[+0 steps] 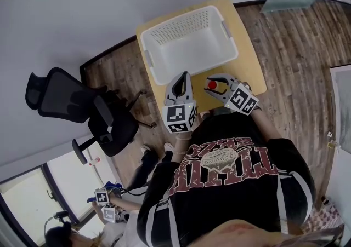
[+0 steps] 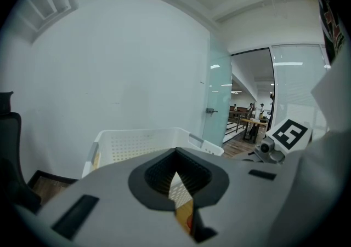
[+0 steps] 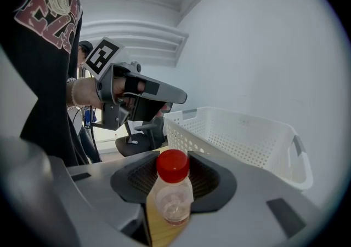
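Red-capped bottle (image 3: pixel 171 194), one, inside released right hand-held gripper (image 1: pixel 210 84), left hand-held gripper (image 1: pixel 186 74) clenched, one white basket (image 1: pixel 192 49)

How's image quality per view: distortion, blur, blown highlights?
Head view: mild barrel bend at the edges, white basket close to blown out, table sharp. Left gripper view: heavy fisheye, black vignette, left gripper soft close to the lens. Right gripper view: same fisheye, red-capped bottle in focus.
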Motion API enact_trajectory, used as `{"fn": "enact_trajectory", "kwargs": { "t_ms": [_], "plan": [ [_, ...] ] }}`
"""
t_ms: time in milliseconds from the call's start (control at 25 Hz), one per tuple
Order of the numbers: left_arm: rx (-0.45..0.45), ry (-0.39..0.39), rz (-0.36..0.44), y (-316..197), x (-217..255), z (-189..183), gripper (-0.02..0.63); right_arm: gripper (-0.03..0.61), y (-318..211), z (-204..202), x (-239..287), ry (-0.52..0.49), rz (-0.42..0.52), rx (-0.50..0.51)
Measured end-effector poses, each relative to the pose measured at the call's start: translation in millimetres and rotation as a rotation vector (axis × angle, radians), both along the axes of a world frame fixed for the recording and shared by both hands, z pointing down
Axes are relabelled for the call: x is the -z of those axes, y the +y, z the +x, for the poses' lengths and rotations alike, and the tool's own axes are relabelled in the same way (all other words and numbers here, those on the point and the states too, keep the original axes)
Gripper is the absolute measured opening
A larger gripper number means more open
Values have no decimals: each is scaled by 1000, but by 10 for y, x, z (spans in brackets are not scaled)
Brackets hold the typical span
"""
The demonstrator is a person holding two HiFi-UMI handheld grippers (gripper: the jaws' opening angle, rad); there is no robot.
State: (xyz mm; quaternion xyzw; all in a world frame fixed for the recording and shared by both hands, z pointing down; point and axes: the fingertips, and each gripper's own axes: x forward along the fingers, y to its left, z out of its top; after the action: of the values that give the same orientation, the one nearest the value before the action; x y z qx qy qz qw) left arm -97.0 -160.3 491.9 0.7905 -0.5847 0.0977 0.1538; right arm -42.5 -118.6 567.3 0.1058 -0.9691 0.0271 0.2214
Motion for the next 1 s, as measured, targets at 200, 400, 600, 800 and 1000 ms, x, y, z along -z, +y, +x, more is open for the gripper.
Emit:
{"fn": "enact_trajectory", "kwargs": {
  "t_ms": [200, 400, 600, 800, 1000],
  "plan": [
    [-9, 3, -2, -25, -7, 18, 31, 164, 18, -11, -1, -11, -1, -8],
    [-17, 9, 1, -32, 5, 45, 31, 164, 36, 12, 4, -25, -27, -24],
    [-17, 7, 6, -30, 18, 61, 31, 166, 67, 27, 17, -42, -48, -22],
    [-14, 8, 5, -38, 3, 20, 31, 181, 80, 7, 31, -57, -67, -8],
    [-10, 6, 6, -52, 11, -6, 31, 195, 21, 21, 208, -138, -94, -32]
  ]
}}
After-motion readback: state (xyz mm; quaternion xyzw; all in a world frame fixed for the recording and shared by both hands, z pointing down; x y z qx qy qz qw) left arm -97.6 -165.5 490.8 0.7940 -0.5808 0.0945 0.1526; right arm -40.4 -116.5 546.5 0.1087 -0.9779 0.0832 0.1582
